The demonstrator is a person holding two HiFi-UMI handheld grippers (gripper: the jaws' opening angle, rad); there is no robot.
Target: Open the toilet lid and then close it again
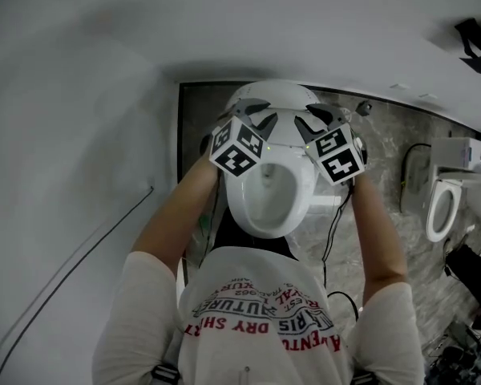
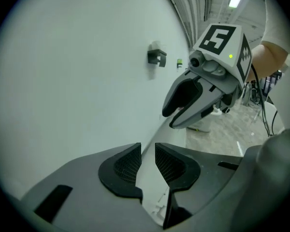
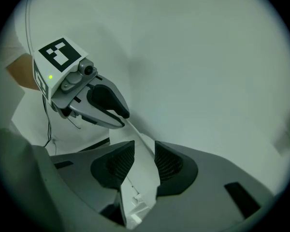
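Toilet: white, bowl uncovered. Toilet lid: raised, upright at toilet's back edge. Left gripper: jaws apart, lid's left rim between them. Right gripper: jaws wide, lid's right rim between them.

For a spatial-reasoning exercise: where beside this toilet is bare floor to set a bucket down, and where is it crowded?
Bare floor lies between the toilet and the second toilet, cables at its edges. Crowded: the lid, with left gripper and right gripper at it.
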